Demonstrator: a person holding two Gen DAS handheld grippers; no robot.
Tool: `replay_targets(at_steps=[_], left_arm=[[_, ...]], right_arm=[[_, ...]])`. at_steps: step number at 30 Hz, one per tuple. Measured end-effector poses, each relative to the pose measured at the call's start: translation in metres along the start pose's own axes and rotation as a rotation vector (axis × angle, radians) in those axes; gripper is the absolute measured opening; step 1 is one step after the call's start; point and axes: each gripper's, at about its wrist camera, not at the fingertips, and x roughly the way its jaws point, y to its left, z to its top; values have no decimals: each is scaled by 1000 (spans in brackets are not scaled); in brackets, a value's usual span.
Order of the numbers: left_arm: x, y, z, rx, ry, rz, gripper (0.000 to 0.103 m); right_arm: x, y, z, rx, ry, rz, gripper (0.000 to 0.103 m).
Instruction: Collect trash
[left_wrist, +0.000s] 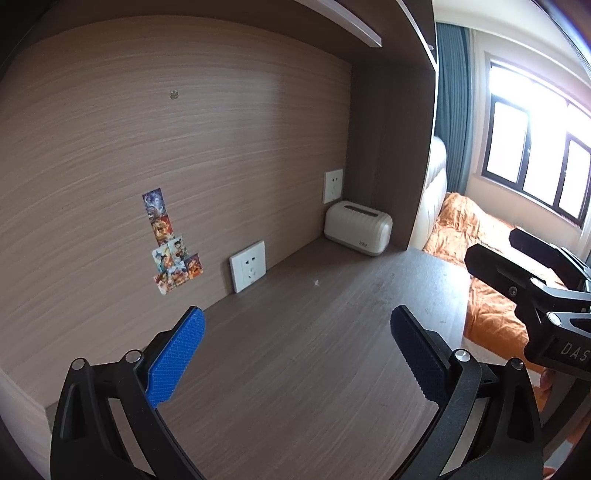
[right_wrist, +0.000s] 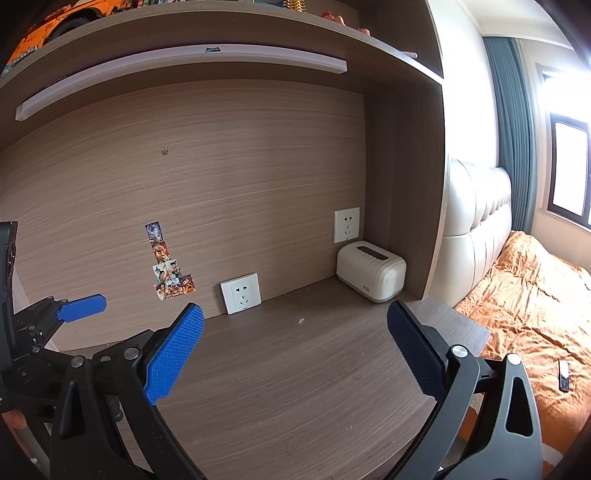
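Both tools are being held spread wide over the dark wood-grain desk surface (left_wrist: 295, 369), nothing pinched. The left gripper (left_wrist: 297, 354), with blue textured pads, is being kept level above the desk; the right gripper (right_wrist: 295, 350) is being held just beside it at much the same height, probably so either can be dropped onto a find. Each is being caught by the other's camera at the frame edge, only in part.

The only trash candidate being seen is a tiny pale scrap (right_wrist: 301, 320) on the desk, well ahead of both tools, between the lower white wall socket (right_wrist: 240, 292) and the cream ribbed box with a top slot (right_wrist: 370, 270). What the scrap is made of cannot be told; it is too small. It is also being picked up in the left view (left_wrist: 316, 283).

The cream box is being kept in the back right corner, below the upper white wall socket (right_wrist: 346, 224); whether it is a desktop bin or a tissue holder cannot be told. A strip of colourful cartoon stickers (right_wrist: 168, 264) is being left on the light wood back panel (right_wrist: 221, 166).

A small dark object (right_wrist: 564, 375) is lying on the orange bedspread (right_wrist: 524, 302); its identity is unclear. Shelf contents above are being cut off.
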Motion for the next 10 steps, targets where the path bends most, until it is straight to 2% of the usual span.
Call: replay_targets(at_steps=[10], left_arm=[[20,11,-5,-45,58,-10,98]], right_arm=[[3,-2,-5,10,15,-17,99]])
